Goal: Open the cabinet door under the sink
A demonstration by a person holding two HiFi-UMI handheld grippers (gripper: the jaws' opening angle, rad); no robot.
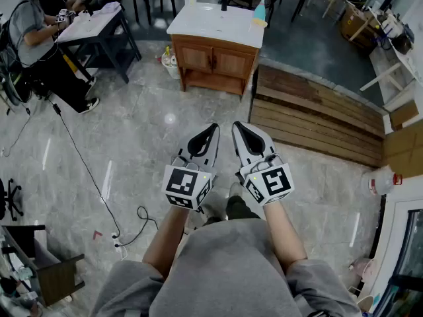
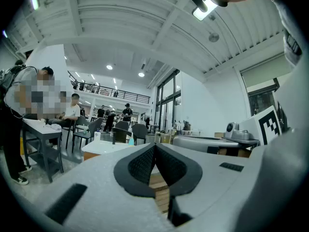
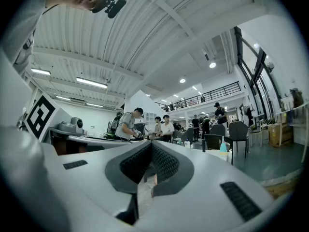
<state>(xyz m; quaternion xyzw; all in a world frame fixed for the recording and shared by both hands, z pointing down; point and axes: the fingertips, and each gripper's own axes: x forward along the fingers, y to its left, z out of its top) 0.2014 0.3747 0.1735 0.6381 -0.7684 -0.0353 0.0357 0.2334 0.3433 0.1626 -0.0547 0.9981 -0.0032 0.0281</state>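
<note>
My left gripper [image 2: 155, 148] points level, its jaws drawn together at the tips with nothing caught between them. Through the slot below the tips I see wooden planks [image 2: 160, 190]. Ahead and just left of the claw sits the white-topped sink cabinet [image 2: 101, 148]. Farther left a person [image 2: 21, 105] stands at a grey table [image 2: 46, 129], a seated person [image 2: 72, 112] is behind it, and chairs [image 2: 139, 132] stand beyond the tips.
</note>
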